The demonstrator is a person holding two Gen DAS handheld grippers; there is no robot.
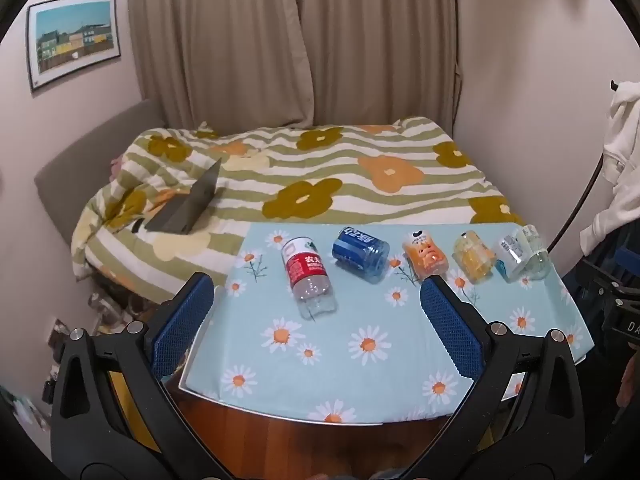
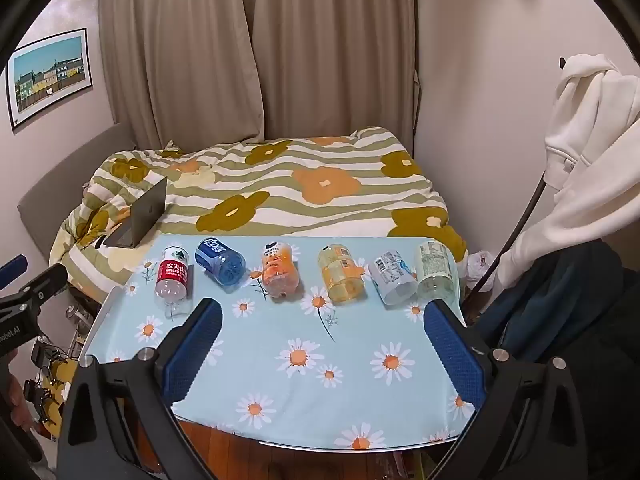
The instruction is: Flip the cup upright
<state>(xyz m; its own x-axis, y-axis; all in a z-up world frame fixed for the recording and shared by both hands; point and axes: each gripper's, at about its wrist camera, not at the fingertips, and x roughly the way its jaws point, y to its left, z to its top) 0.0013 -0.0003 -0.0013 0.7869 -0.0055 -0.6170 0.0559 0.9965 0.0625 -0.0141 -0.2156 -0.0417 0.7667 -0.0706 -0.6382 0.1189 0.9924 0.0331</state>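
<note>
Bed (image 1: 320, 168): behind the table, under a striped quilt with big flowers.
Curtains (image 1: 296, 40): beige, drawn, along the back wall.
Table (image 1: 340, 360): covered in pale blue daisy cloth, touching the bed's foot.
Hoodie (image 2: 592, 152): white, hanging at far right.
Laptop (image 1: 188, 204): half open, on the quilt near the table's far left corner.
Left gripper (image 1: 316, 312): fingers wide apart, nothing between them, above the table's near left part.
Right gripper (image 2: 324, 332): fingers wide apart, gripping nothing, above the table's near edge.
Cups (image 2: 304, 272): six cut bottle cups, all on their sides, in a row along the far edge.
Red cup (image 1: 308, 276): leftmost, open end toward the camera.
Blue cup (image 1: 360, 254): next, tilted sideways.
Orange cup (image 1: 426, 260): third.
Yellow cup (image 1: 474, 258): fourth.
White cup (image 2: 394, 276): fifth, touching the last.
Green cup (image 2: 436, 272): at the right corner.
</note>
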